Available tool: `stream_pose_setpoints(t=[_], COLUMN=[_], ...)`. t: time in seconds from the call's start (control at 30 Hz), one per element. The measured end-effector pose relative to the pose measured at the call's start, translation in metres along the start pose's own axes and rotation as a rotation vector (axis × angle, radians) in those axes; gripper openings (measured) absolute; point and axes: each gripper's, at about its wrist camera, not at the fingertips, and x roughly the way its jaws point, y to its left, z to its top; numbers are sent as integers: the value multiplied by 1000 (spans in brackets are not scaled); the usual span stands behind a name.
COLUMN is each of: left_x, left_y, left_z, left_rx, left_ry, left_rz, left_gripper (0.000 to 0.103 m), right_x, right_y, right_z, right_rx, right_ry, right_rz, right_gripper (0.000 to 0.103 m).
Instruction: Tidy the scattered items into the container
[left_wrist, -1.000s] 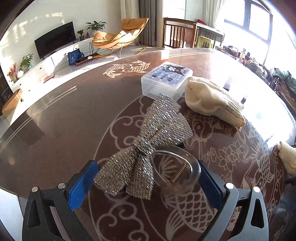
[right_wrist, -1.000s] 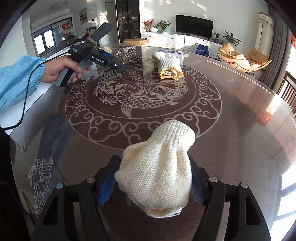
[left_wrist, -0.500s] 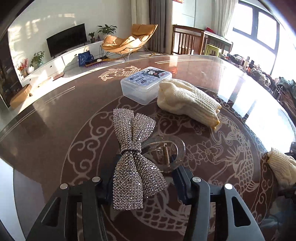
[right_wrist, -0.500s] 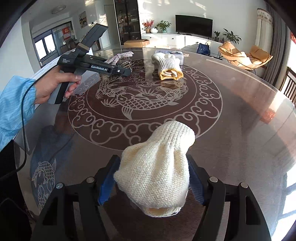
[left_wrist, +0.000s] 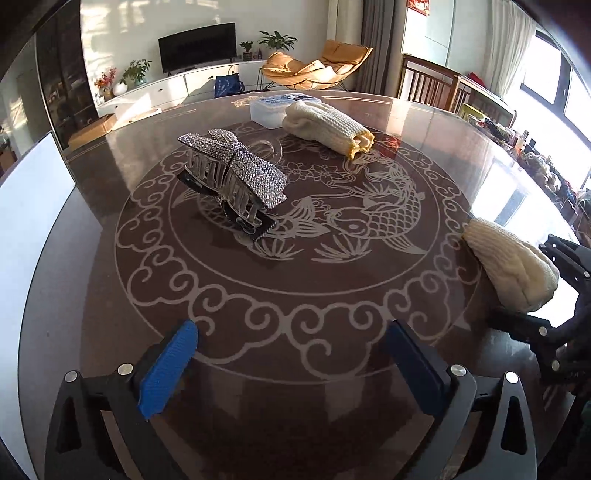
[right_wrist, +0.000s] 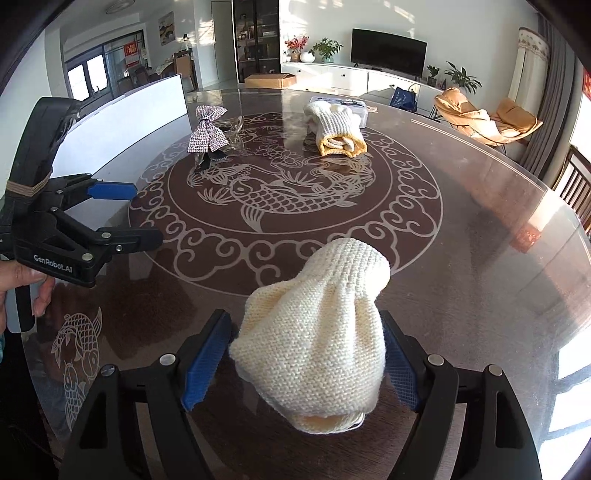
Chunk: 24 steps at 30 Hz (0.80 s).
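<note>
On the desk, the left tool has just reopened wide with nothing between its pads. The rhinestone bow clip lies well ahead of it. The right tool, jaws just widening, brackets a cream knit glove. The clear lidded box stands behind a second glove.

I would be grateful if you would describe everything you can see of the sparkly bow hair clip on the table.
The bow hair clip is a clear plastic claw clip topped with a silver bow covered in small rhinestones, cinched at its middle. Its curved transparent teeth show under the bow, and a dark piece lies beneath its near end. It rests tilted on the glossy patterned table, left of the folded knit gloves and short of the lidded plastic box. Nothing grips it; the open left gripper is well clear of it.
</note>
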Motion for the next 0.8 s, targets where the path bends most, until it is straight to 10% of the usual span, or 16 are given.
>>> stream_pose_setpoints(t=[0.33,0.57,0.67,0.8], left_x=[71,80,66,59], left_y=[9,19,37,42], left_z=[90,97,92,83], left_rx=[-249,-239,-306,-273], left_ry=[-1,-6,-101,-100], left_rz=[212,180,74,51], left_gripper=[103,103,68,64], right_x=[1,5,5,5], right_y=[-4,-3,-3,-3], right_z=[0,2,2,2], right_rx=[-3,-6,-5,-5], right_ry=[1,4,3,4], right_rz=[1,5,5,6], right_gripper=[81,83,83,83])
